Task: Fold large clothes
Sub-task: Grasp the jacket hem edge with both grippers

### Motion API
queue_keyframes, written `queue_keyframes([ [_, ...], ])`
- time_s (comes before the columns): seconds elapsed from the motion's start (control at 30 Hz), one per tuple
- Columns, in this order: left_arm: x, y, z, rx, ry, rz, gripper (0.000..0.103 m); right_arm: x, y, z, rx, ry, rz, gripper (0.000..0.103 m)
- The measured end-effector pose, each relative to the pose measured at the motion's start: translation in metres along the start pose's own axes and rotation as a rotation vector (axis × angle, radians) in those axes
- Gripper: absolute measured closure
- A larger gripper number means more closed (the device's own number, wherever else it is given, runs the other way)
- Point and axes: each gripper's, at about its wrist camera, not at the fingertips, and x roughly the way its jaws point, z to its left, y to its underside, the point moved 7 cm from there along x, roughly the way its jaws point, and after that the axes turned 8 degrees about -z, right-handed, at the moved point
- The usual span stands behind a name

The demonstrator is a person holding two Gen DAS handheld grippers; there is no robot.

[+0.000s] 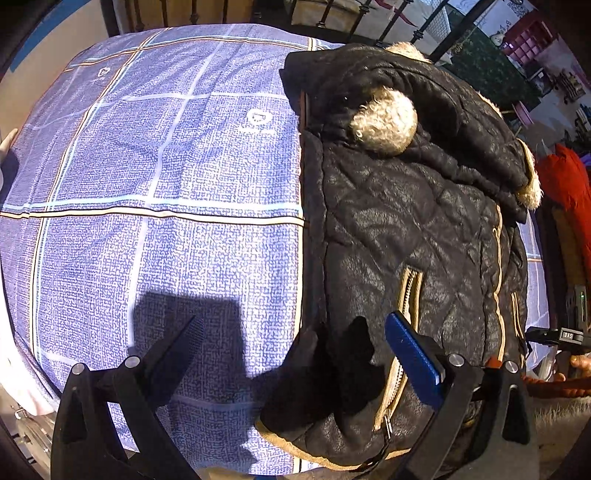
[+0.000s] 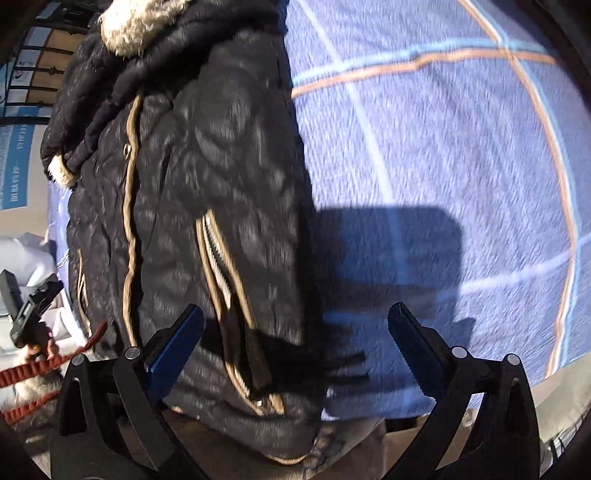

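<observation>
A blue checked bedsheet (image 1: 147, 184) with white, light-blue and orange lines covers the bed, and small white logo marks are printed in some of its squares; the right wrist view shows the same sheet (image 2: 443, 147), blurred. Behind the bed stand dark metal bedframe bars (image 1: 391, 22), and past them a pink shelf unit (image 1: 532, 37) sits against the far wall beside a dark green patterned cloth (image 1: 491, 74). A red cushion (image 1: 569, 181) lies at the right edge of the left wrist view, and a blue and white poster (image 2: 14, 166) hangs at the left edge of the right wrist view.
</observation>
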Motion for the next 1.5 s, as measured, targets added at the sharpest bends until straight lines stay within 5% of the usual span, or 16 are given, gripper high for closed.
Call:
queue_keyframes([
  [0.3,0.024,0.057,-0.003,-0.041,0.076,0.117,0.008,0.012,0.081,-0.004,-0.017,-0.044,0.120,0.007],
  [0.53,0.031,0.070,-0.009,-0.102,0.132,0.130,0.020,0.004,0.083,-0.008,-0.022,-0.052,0.144,0.030],
  [0.6,0.031,0.069,-0.011,-0.085,0.125,0.131,0.026,0.001,0.085,-0.013,-0.010,-0.079,0.156,0.043],
  [0.83,-0.011,0.059,-0.019,-0.067,0.182,0.089,0.076,-0.025,0.087,0.006,0.021,-0.174,0.155,0.085],
  [1.07,-0.064,0.067,-0.033,0.016,0.251,0.075,0.080,-0.100,0.087,0.030,-0.079,-0.237,0.038,0.089],
  [1.1,-0.057,0.081,-0.028,0.029,0.228,0.108,0.081,-0.098,0.091,0.021,-0.078,-0.208,0.046,0.089],
  [1.13,-0.049,0.093,-0.020,0.031,0.188,0.145,0.097,-0.093,0.094,0.011,-0.072,-0.184,0.059,0.089],
  [1.17,-0.039,0.107,-0.010,0.020,0.141,0.192,0.101,-0.087,0.095,-0.003,-0.053,-0.162,0.075,0.089],
  [1.23,-0.034,0.119,0.004,-0.026,0.129,0.218,0.103,-0.079,0.095,-0.021,0.015,-0.147,0.084,0.089],
  [1.4,-0.041,0.103,0.018,-0.085,0.079,0.151,0.094,-0.074,0.093,-0.005,-0.035,-0.149,0.103,0.088],
  [1.47,-0.047,0.089,0.021,-0.126,0.117,0.089,0.039,-0.069,0.090,-0.009,-0.027,-0.139,0.120,0.087],
  [1.5,-0.051,0.080,0.020,-0.143,0.131,0.058,0.026,-0.070,0.092,-0.009,-0.022,-0.129,0.123,0.084],
])
